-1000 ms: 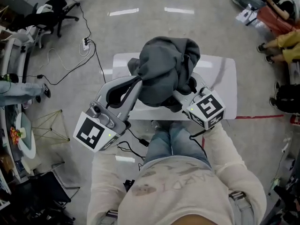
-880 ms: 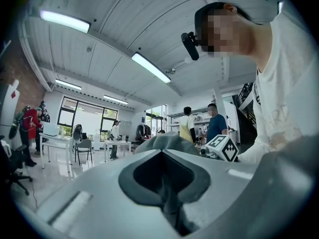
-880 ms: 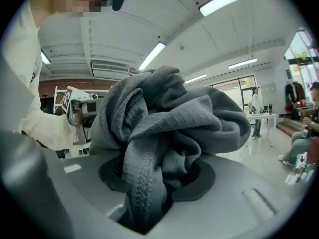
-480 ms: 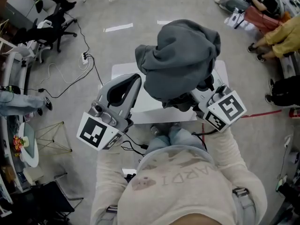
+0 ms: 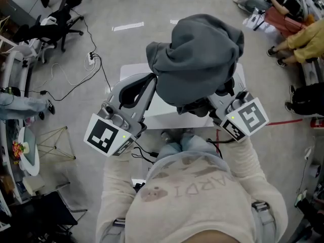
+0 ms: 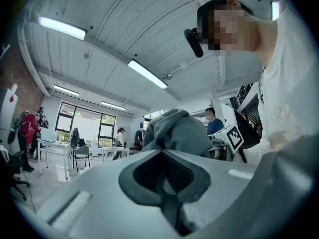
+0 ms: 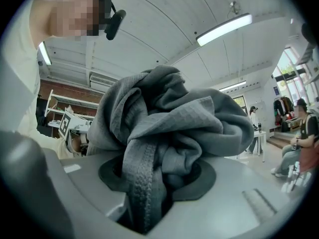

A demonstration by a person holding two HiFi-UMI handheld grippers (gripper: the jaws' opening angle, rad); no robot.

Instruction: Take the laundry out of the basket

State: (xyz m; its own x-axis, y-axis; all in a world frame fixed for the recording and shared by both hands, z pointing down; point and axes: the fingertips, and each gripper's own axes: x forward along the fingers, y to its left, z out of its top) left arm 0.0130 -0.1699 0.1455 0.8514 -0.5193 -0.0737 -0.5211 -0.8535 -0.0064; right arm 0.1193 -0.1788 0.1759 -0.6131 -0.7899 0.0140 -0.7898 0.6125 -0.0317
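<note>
A bundled grey garment (image 5: pixel 198 59) is held high over a white table (image 5: pixel 130 71), close to the head camera. My right gripper (image 7: pixel 145 183) is shut on it: a thick seamed fold runs down between the jaws and the rest piles on top. In the head view the cloth hides the right fingertips; only the marker cube (image 5: pixel 246 118) shows. My left gripper (image 5: pixel 150 81) is shut, its tips at the garment's left lobe. In the left gripper view the garment (image 6: pixel 180 129) sits just past the tips (image 6: pixel 162 152), and no cloth shows in the seam. No basket is in view.
Cables (image 5: pixel 96 59) trail over the grey floor at the left, beside office chairs (image 5: pixel 50 27). People sit on the floor at the top right (image 5: pixel 293 14). A red tape line (image 5: pixel 283 122) runs right of the table.
The garment has risen toward the head camera and shifted right, carried by the right gripper. The left gripper has stayed beside it, shut.
</note>
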